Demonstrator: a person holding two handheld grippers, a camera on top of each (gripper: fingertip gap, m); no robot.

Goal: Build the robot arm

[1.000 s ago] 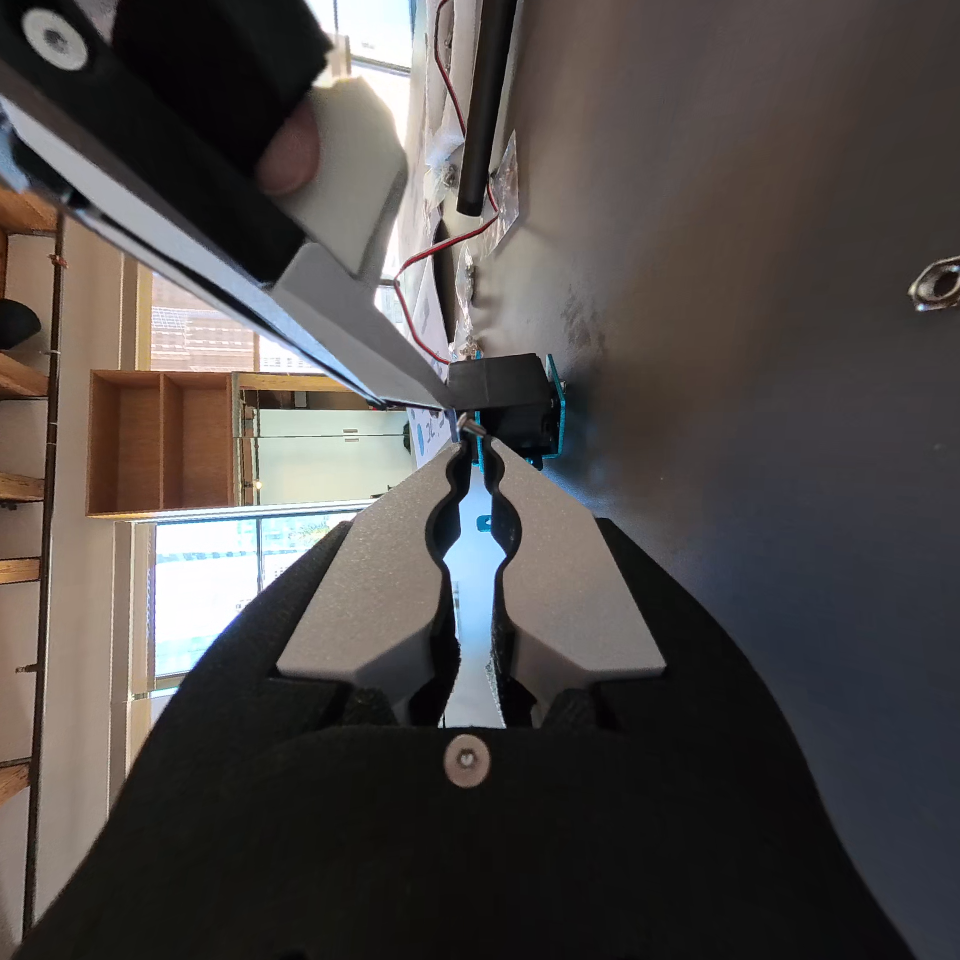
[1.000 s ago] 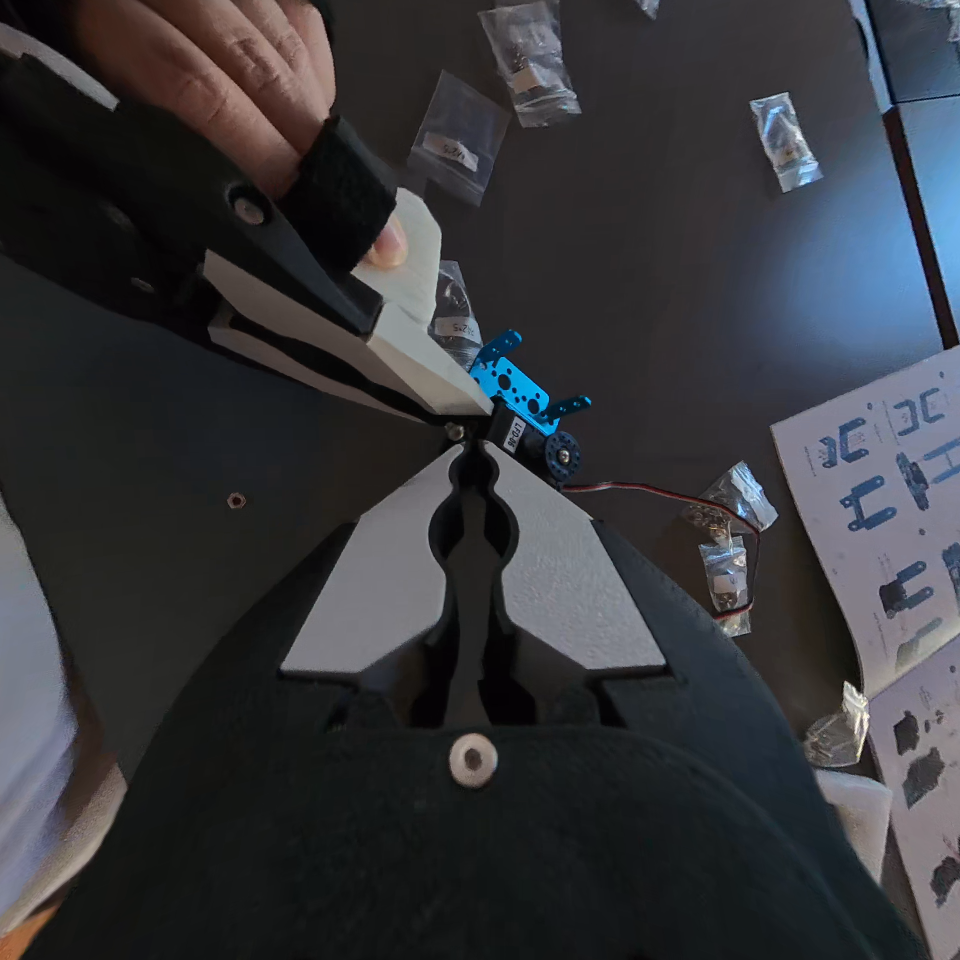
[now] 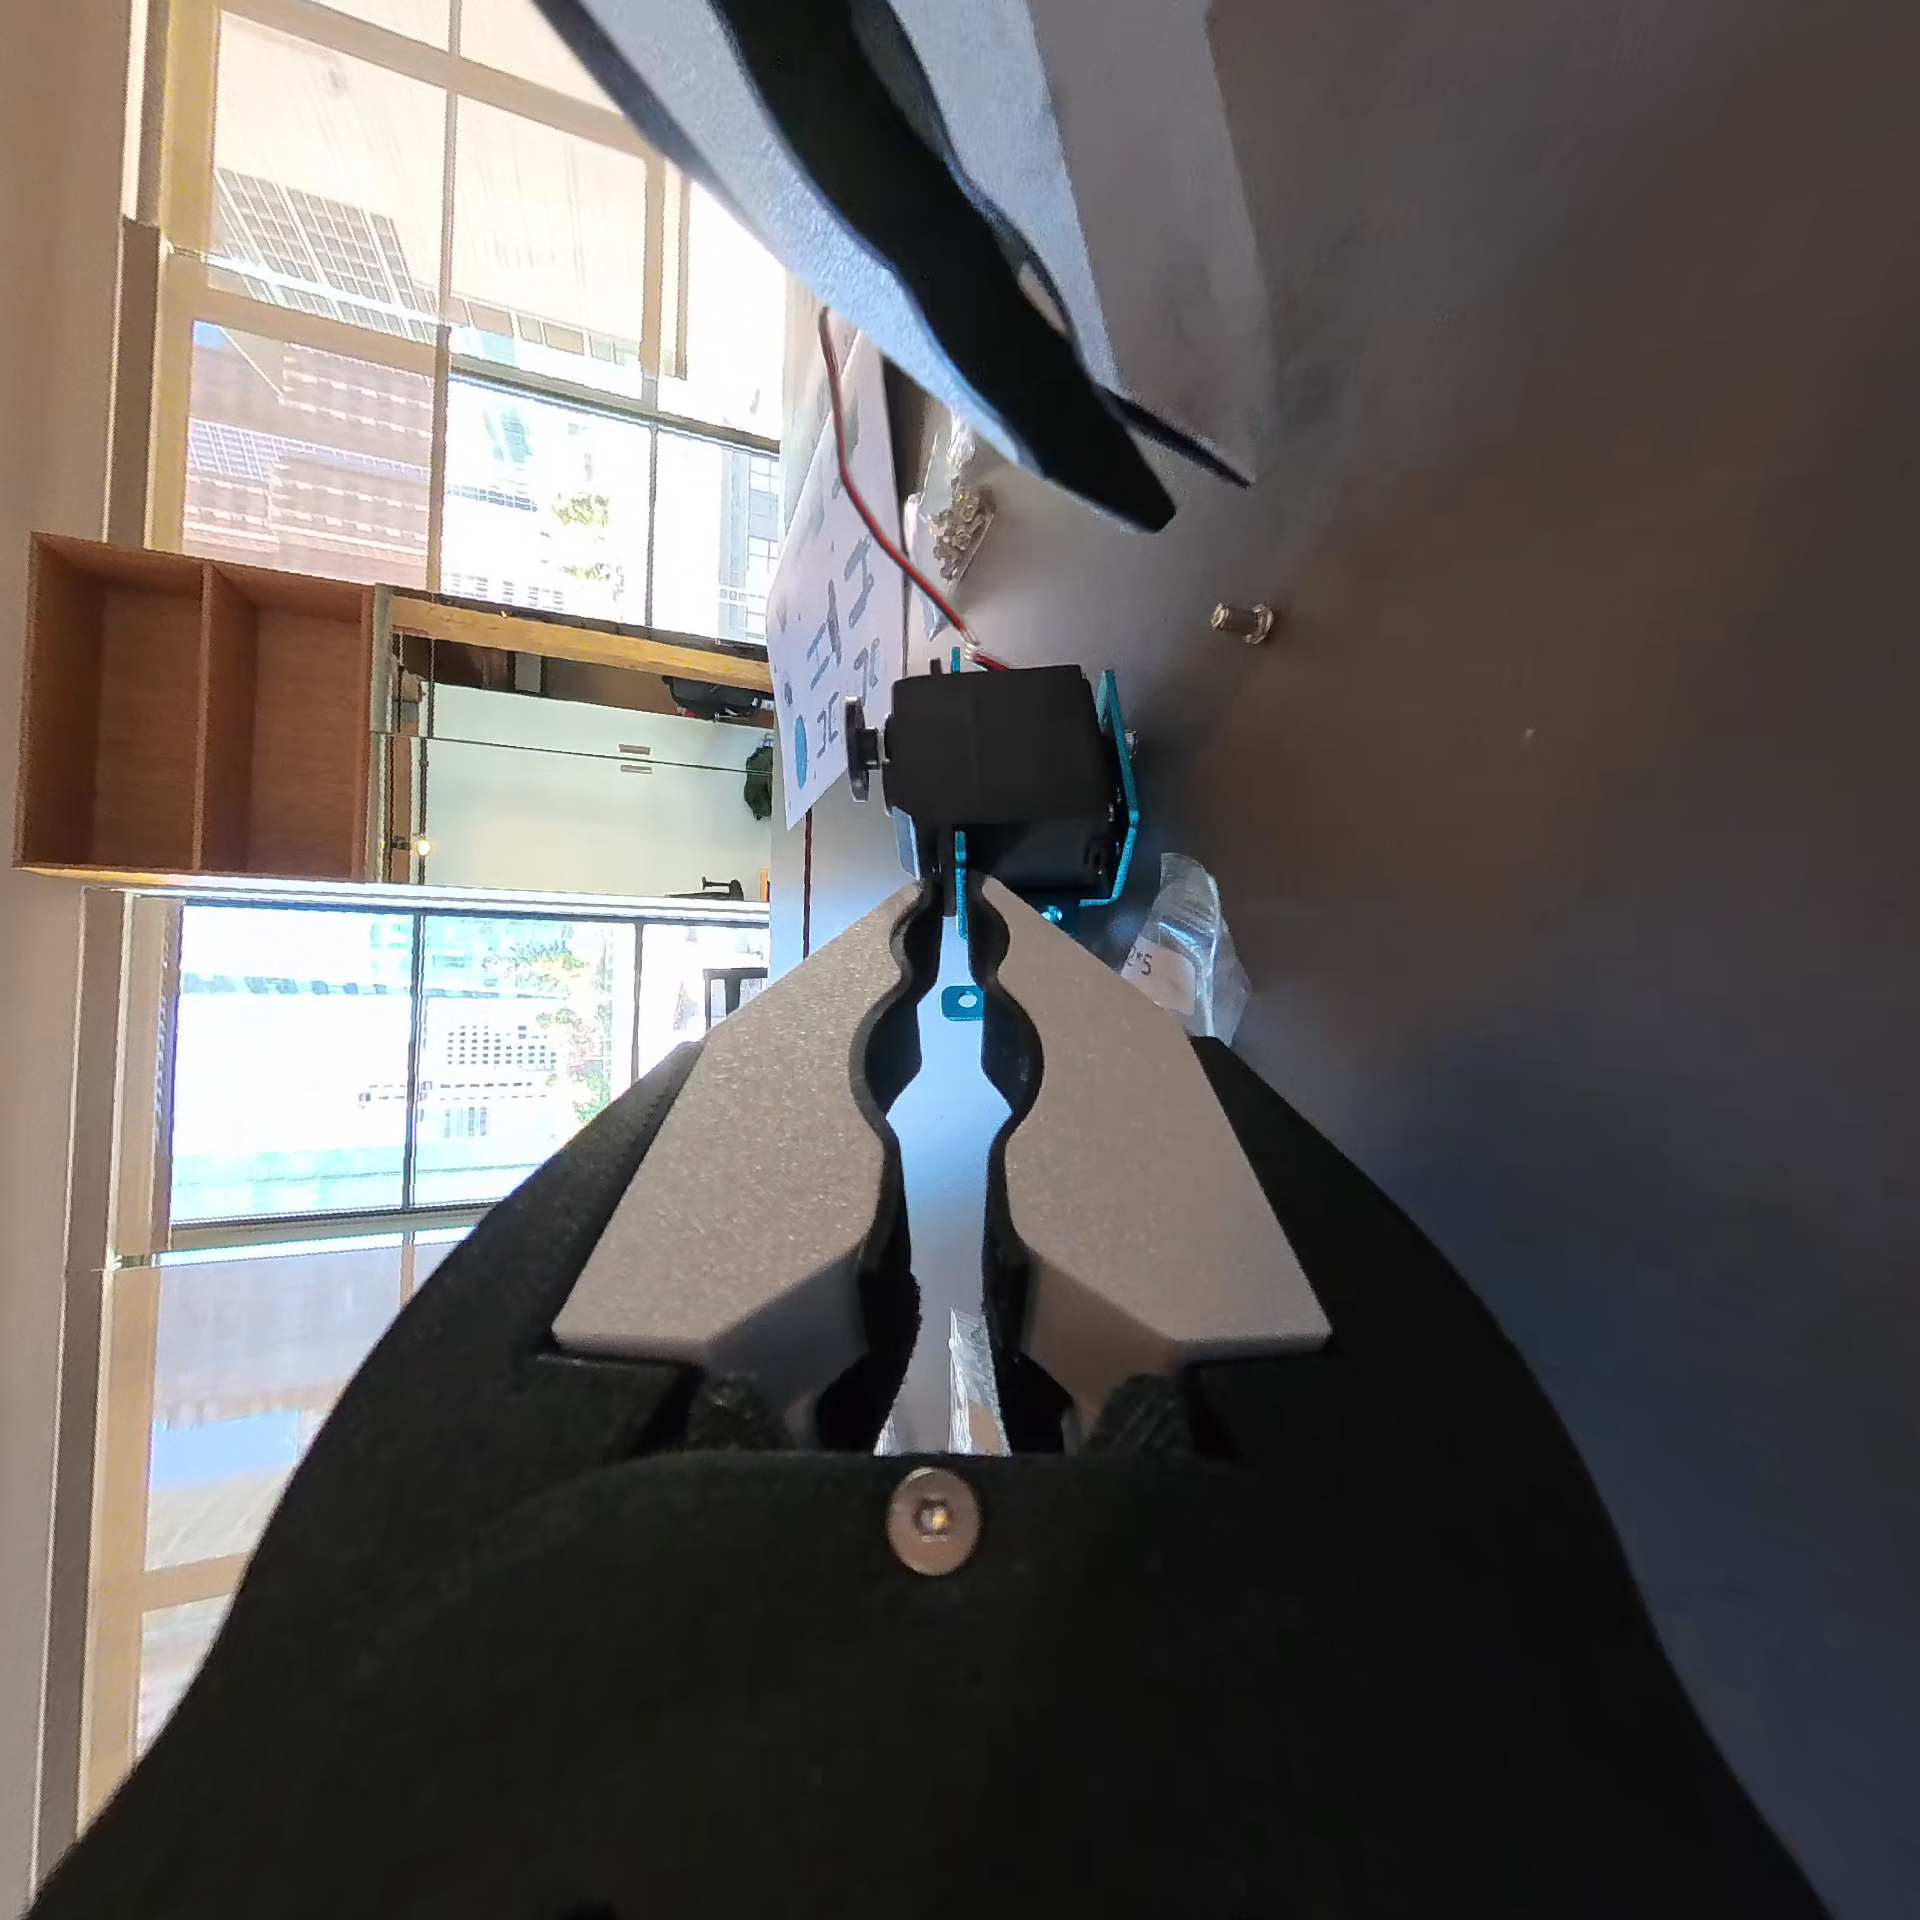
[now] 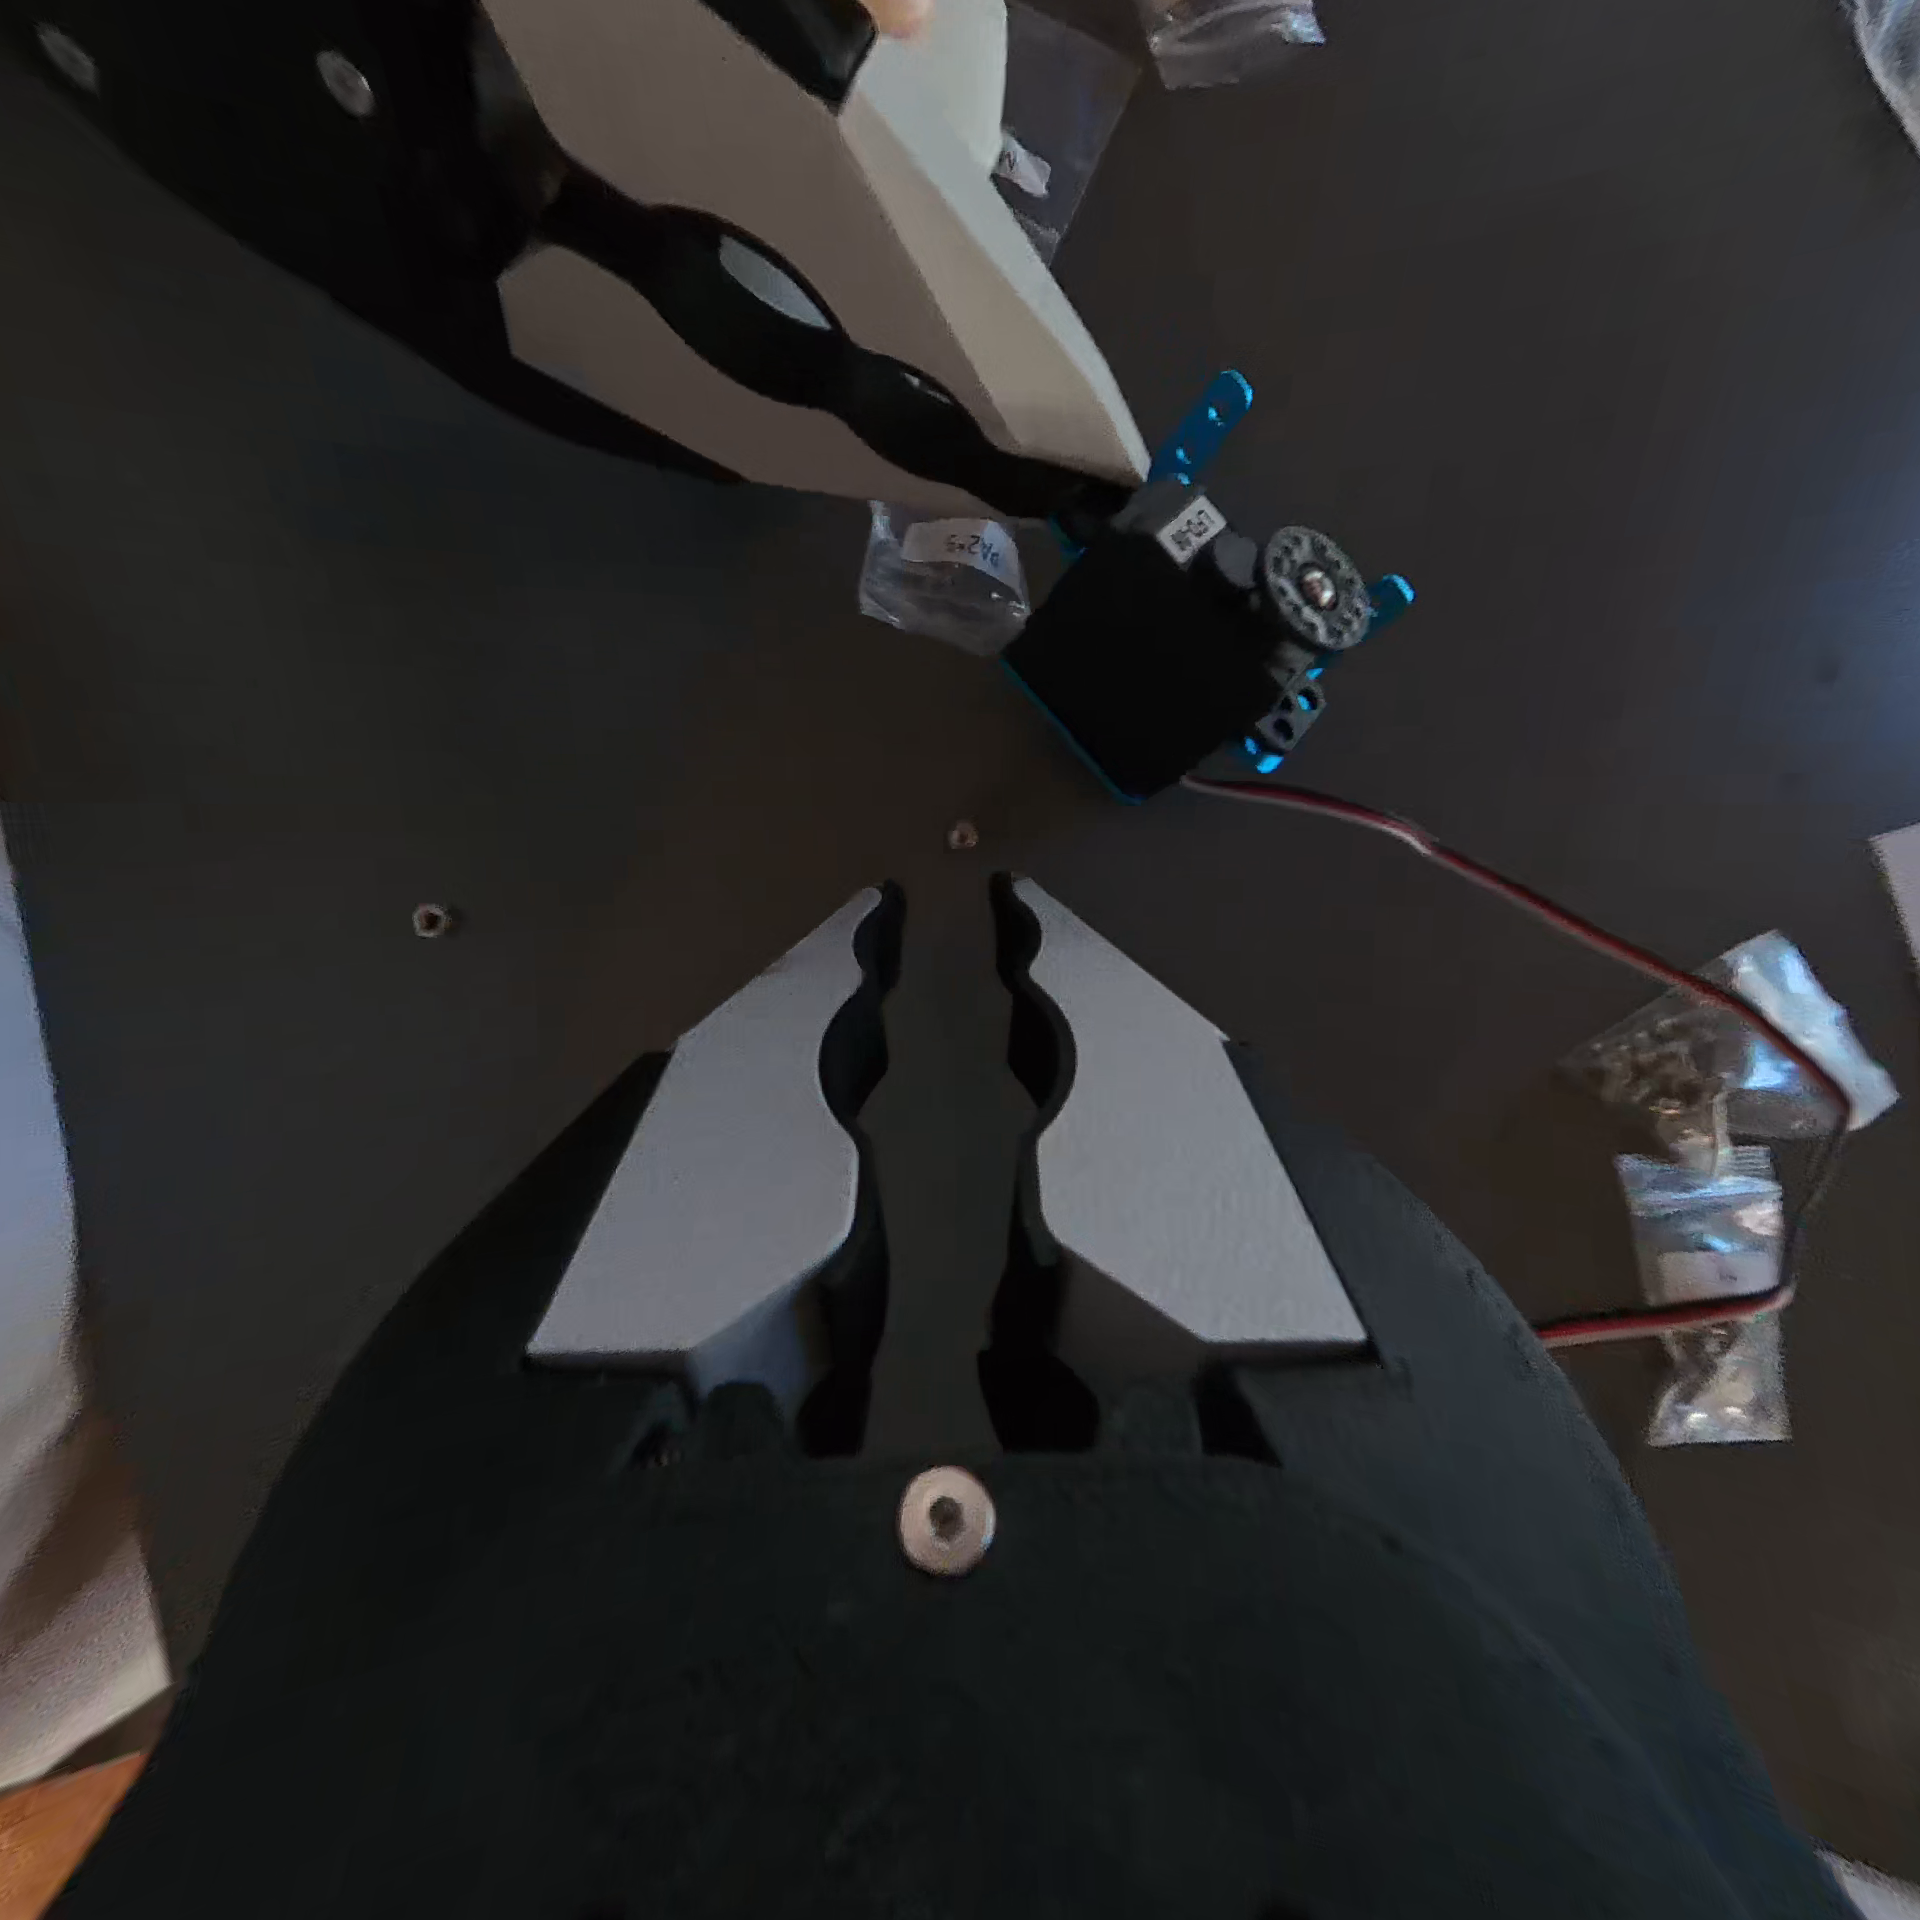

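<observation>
while its fingers pinch the edge of a blue bracket (image 3: 961,883), the left gripper (image 3: 961,904) holds the black servo (image 3: 992,758) fixed in that bracket, seen sideways against the dark table (image 3: 1558,935). a loose screw (image 3: 1242,620) lies on the table beyond it. in the right wrist view a small nut (image 4: 428,920) sits at left, then a labelled plastic bag (image 4: 940,577) just beside the servo (image 4: 1153,665). the right gripper (image 4: 945,894) hangs with jaws parted and nothing between them, near a second screw (image 4: 963,833). a red and black wire (image 4: 1558,914) runs from the servo rightwards across bags of hardware (image 4: 1704,1174).
</observation>
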